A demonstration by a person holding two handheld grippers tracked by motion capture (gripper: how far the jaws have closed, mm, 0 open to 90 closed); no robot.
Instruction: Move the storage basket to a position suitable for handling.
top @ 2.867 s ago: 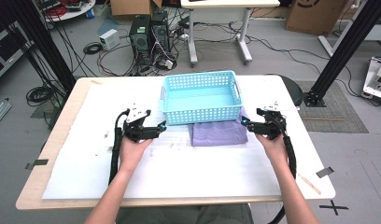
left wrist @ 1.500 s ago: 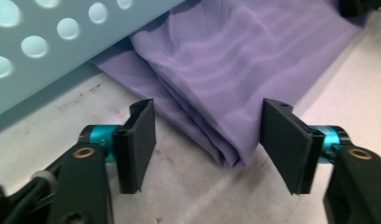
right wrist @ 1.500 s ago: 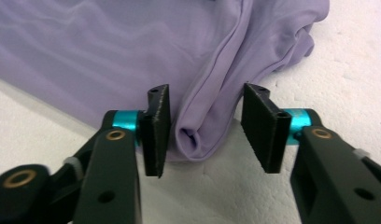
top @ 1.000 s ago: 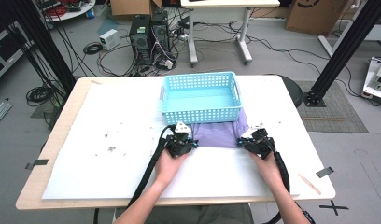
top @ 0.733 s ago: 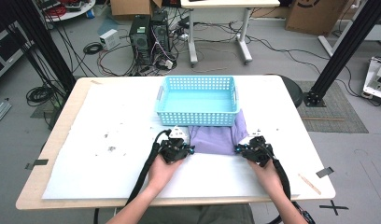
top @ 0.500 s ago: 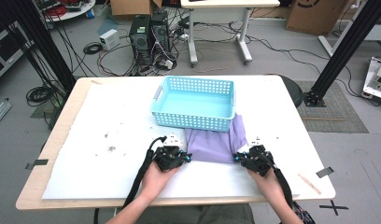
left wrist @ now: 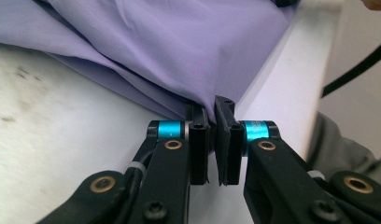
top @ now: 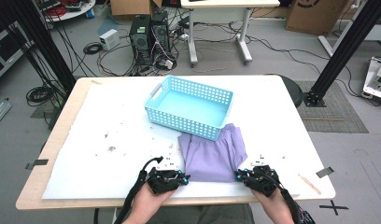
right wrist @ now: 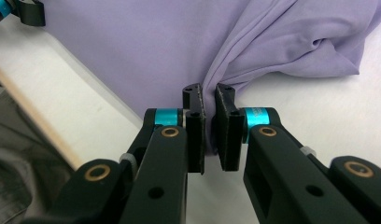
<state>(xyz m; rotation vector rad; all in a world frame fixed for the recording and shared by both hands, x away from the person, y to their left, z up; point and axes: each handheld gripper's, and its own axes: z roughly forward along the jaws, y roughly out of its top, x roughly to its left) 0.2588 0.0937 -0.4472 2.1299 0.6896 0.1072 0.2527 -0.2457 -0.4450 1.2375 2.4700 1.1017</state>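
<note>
From the high view, a pale wooden table (top: 53, 154) carries a white sheet, speckled with dark crumbs left of centre. A light blue basket (top: 188, 106) sits skewed near the middle, and a purple cloth (top: 212, 154) lies spread in front of it, its far edge tucked against or perhaps under the basket's near wall; the angle leaves that unclear. Behind the table, computer towers (top: 149, 37), tangled cables and black frame posts stand on a grey floor. The left gripper (top: 185, 177) sits at the cloth's near left corner, the right gripper (top: 237, 175) at its near right corner.

In the left gripper view, the left gripper (left wrist: 212, 109) has its jaws pressed together on a corner fold of the purple cloth (left wrist: 170, 46), close to the table's edge.

In the right gripper view, the right gripper (right wrist: 208, 99) pinches a gathered ridge of the purple cloth (right wrist: 146, 42), which fans out in creases across the white surface.
</note>
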